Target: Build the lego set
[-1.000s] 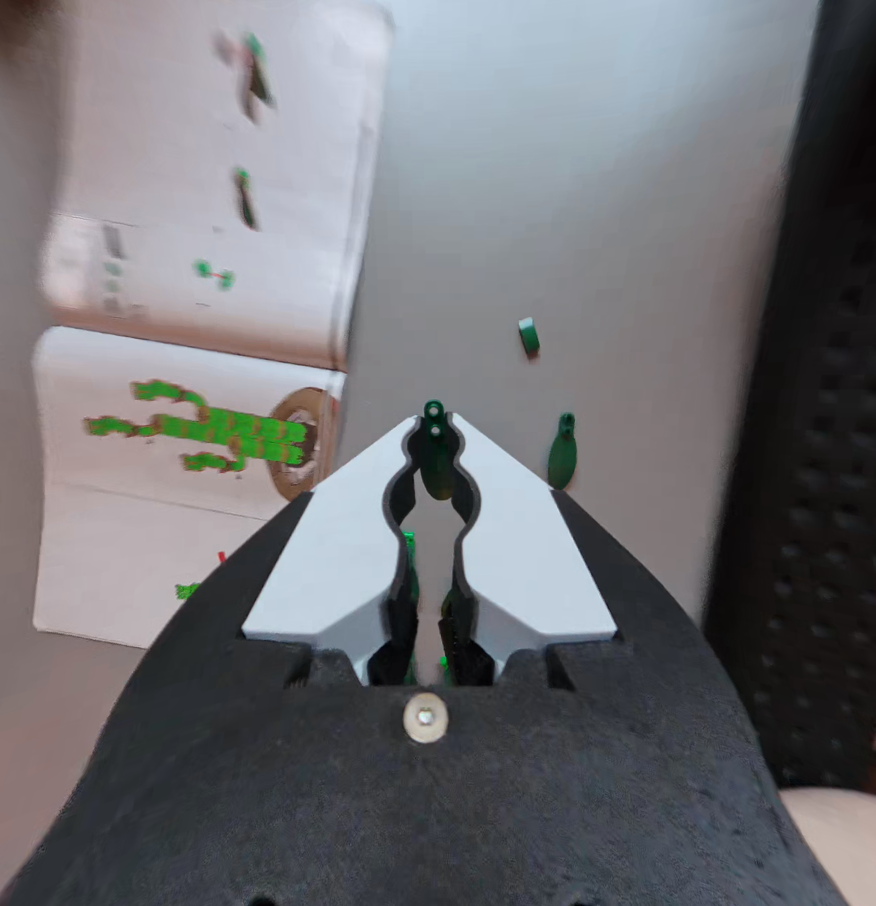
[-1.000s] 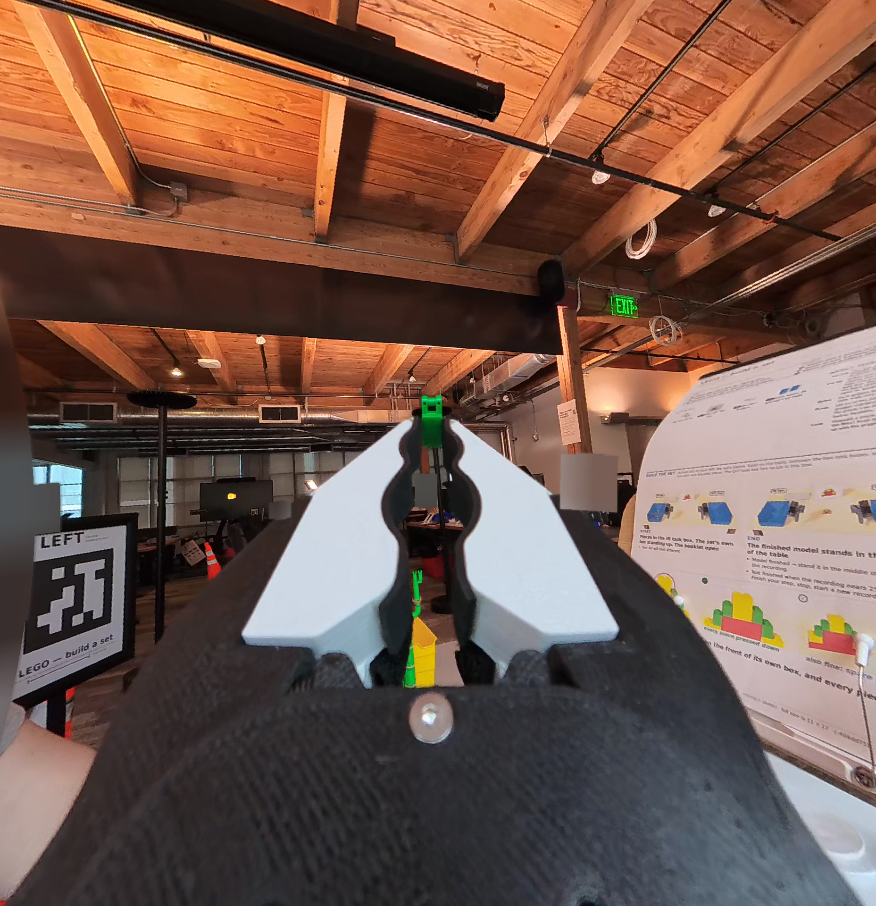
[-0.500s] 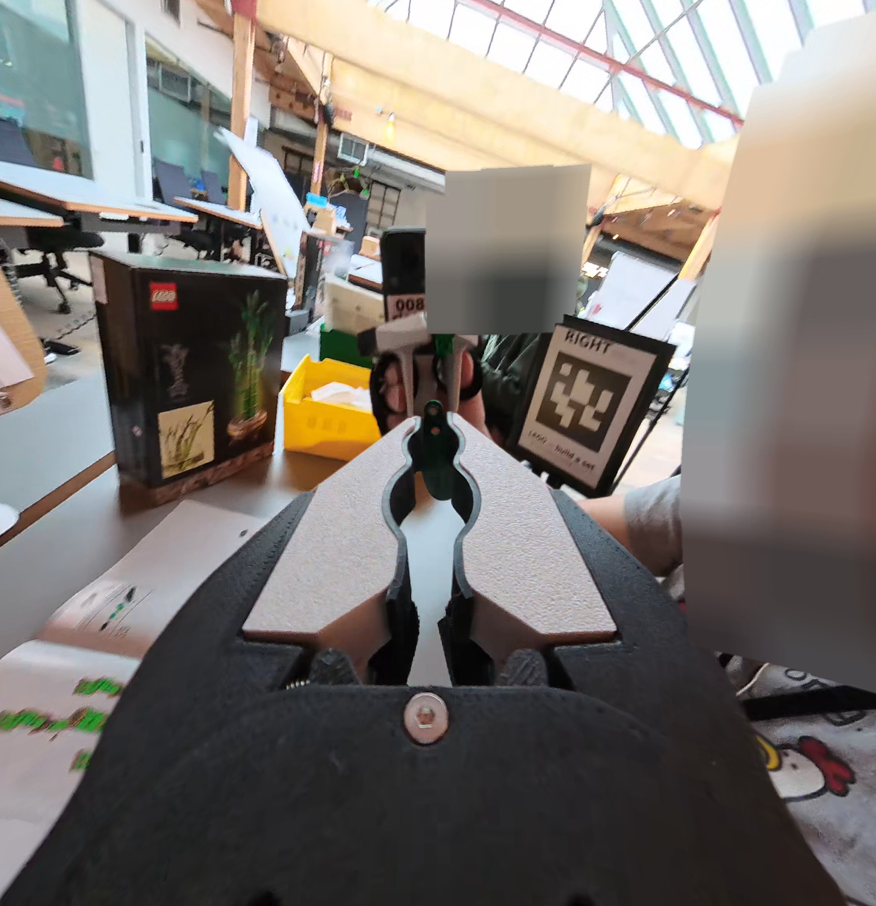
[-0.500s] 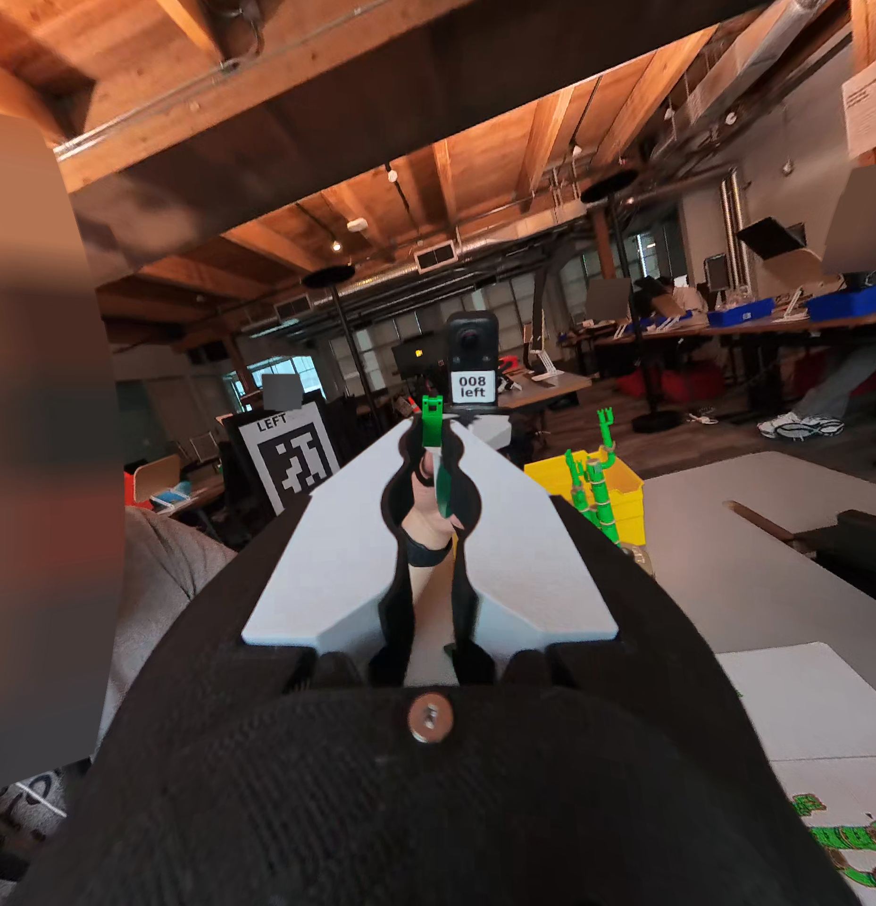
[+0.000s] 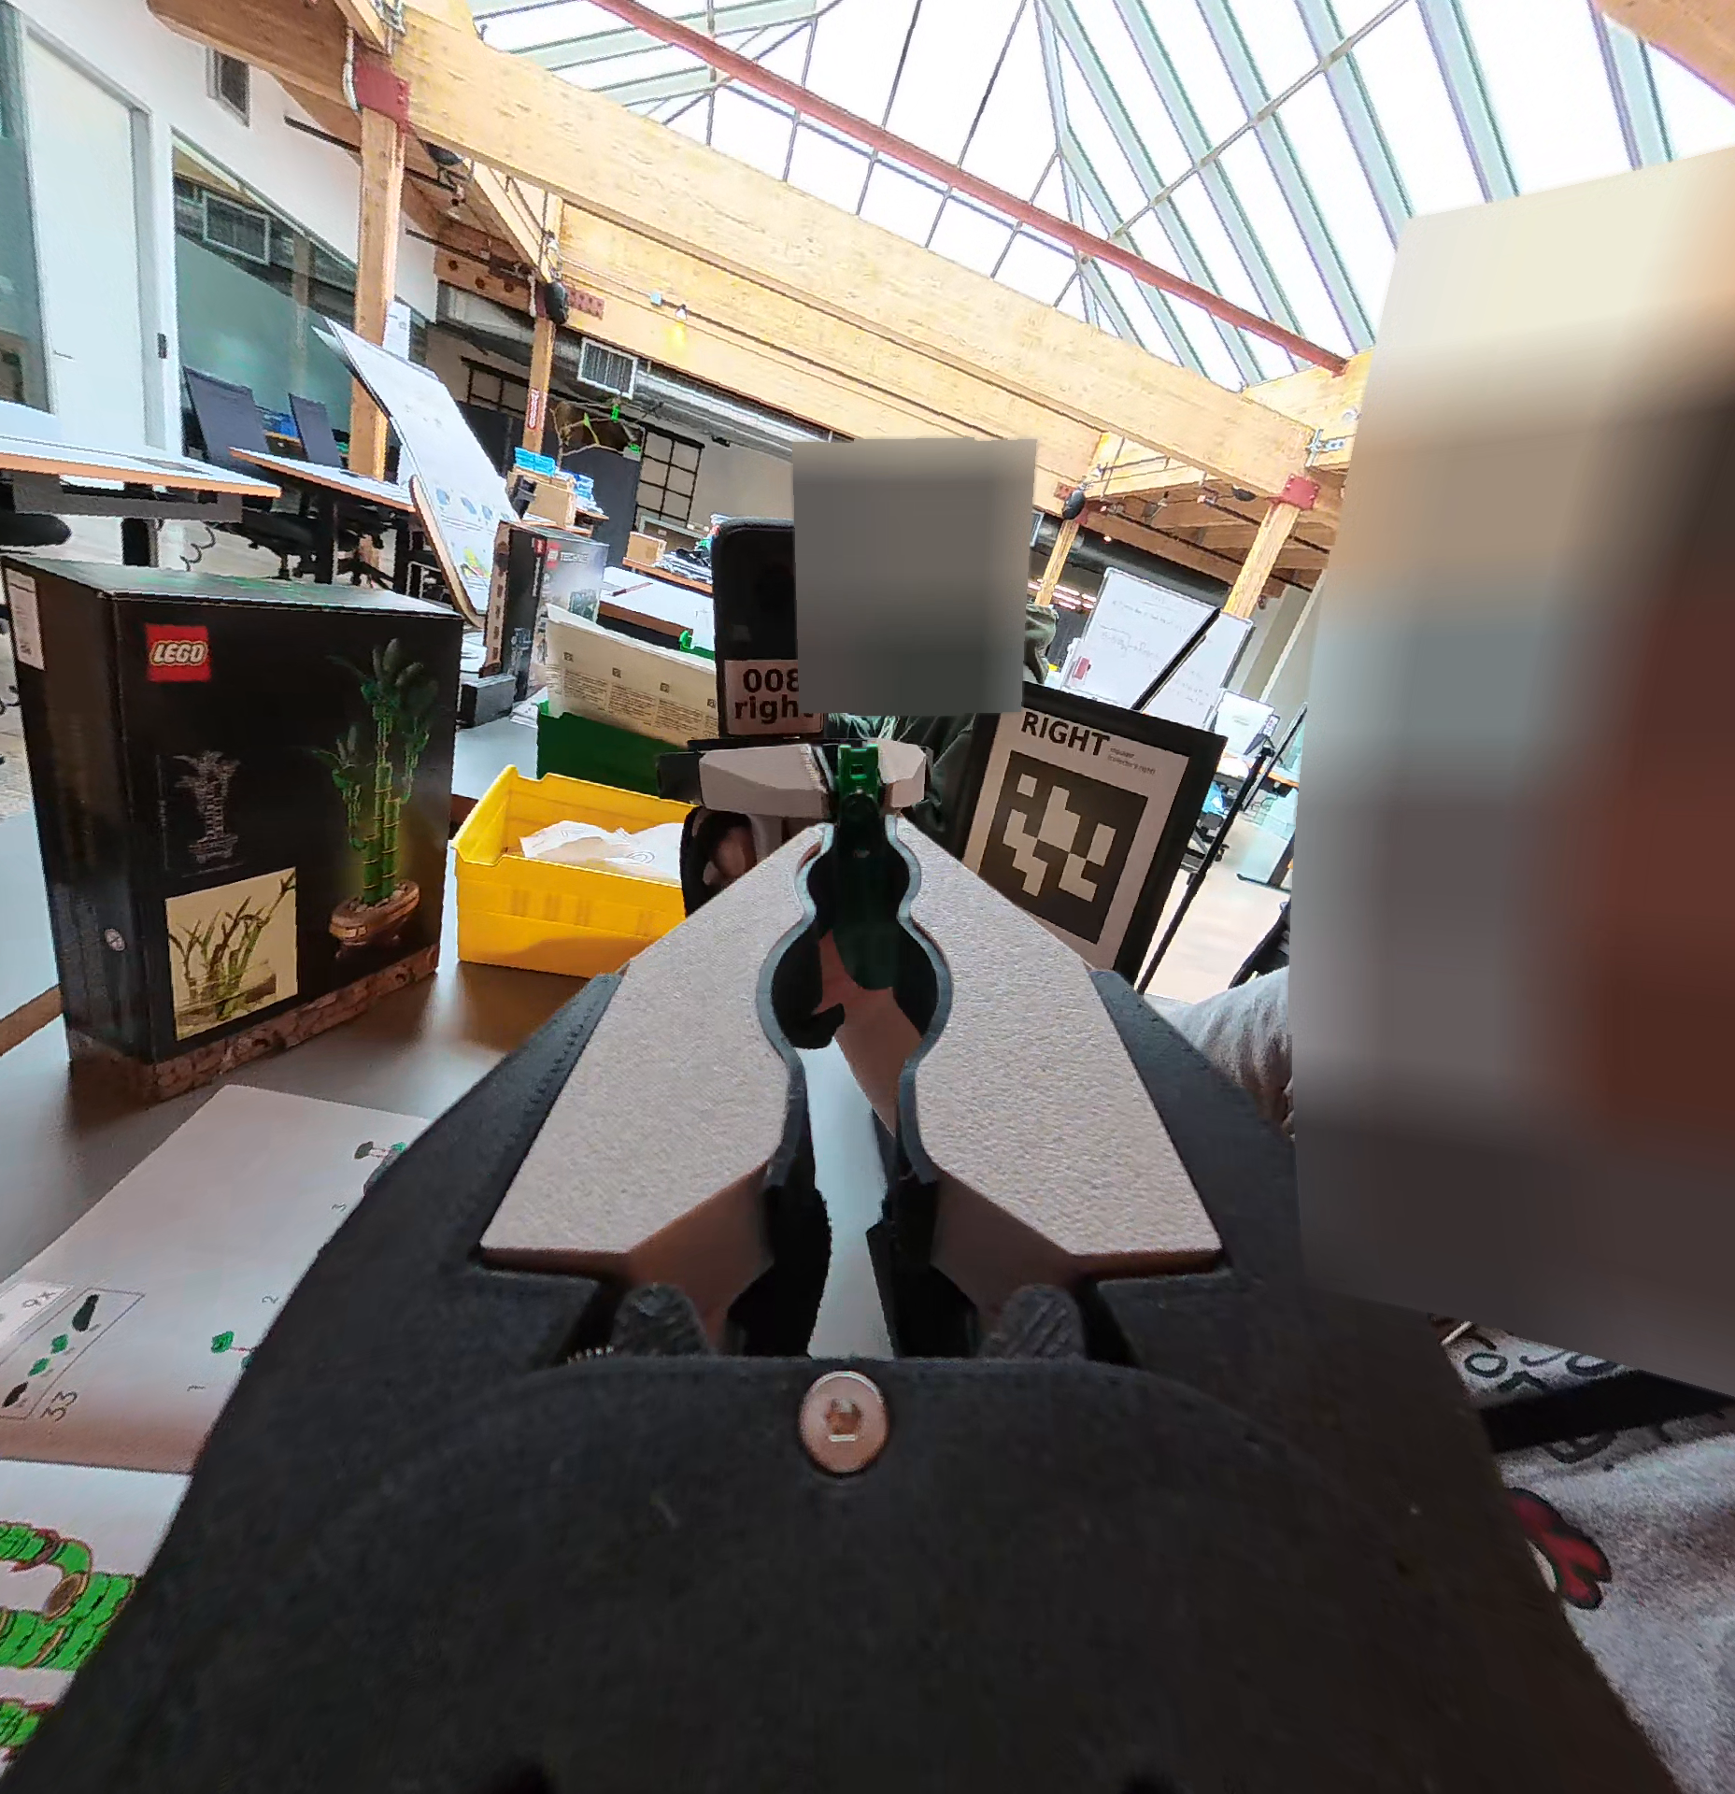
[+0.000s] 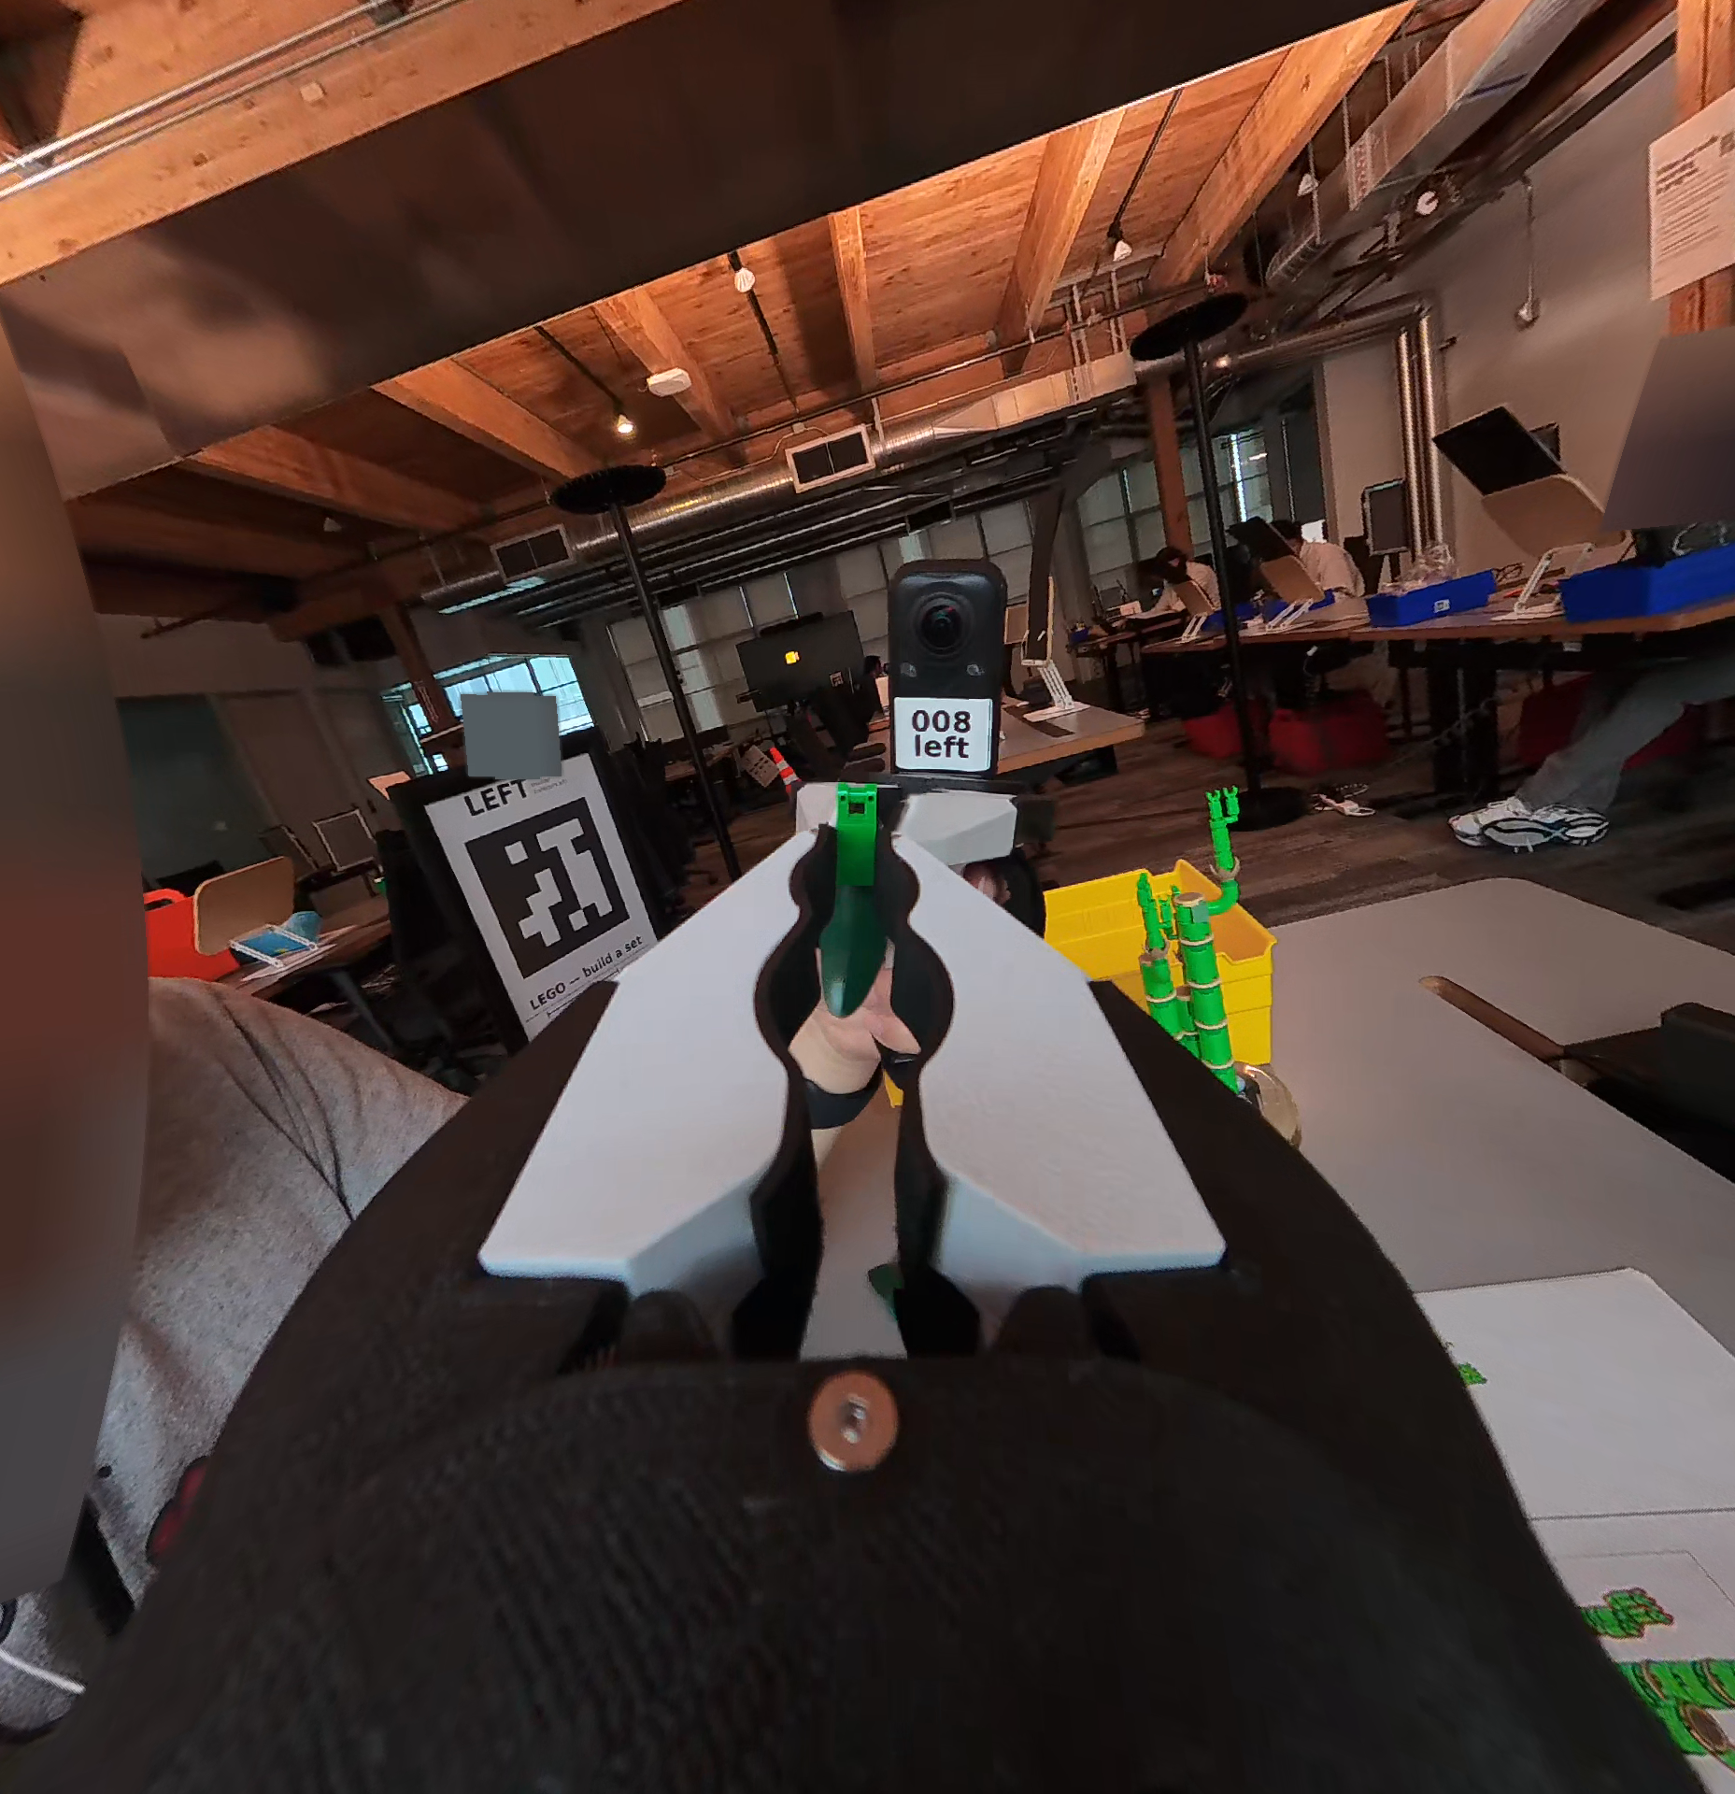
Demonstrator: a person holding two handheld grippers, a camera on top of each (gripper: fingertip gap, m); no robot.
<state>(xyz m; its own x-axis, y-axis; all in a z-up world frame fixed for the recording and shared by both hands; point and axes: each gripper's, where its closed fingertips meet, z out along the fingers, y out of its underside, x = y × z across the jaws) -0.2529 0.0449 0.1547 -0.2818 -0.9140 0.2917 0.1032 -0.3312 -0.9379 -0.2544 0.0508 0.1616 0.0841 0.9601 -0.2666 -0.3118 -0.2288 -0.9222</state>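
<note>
- Left gripper (image 5: 858,825): jaws clenched on a dark green leaf piece (image 5: 861,922), gripped at the tips, its small ring end pointing forward.
- Right gripper (image 6: 853,825): jaws clamped on a bright green clip piece (image 6: 853,835), its forked top poking past the tips.
- The two grippers are held nose to nose above the table; each shows in the other's view. The leaf's ring end is right at the clip; whether it is already seated cannot be told.
- Step judged: the leaf is being joined to the clip in mid-air.
- To do it well: both grips should be kept firm, tips kept on one line, and the push made straight along the clip's axis; any twist could pop a small piece out of the jaws.
- A short, slow press is advised; the pieces are tiny and a dropped one would be hard to retrieve.
- Outward: the part-built bamboo model (image 6: 1188,971) stands on the grey table (image 6: 1484,980) beside a yellow bin (image 6: 1096,922), well apart from the tips.
- The set box (image 5: 232,806) stands upright at the table's far side; the open instruction booklet (image 5: 145,1291) lies flat below the left gripper.
</note>
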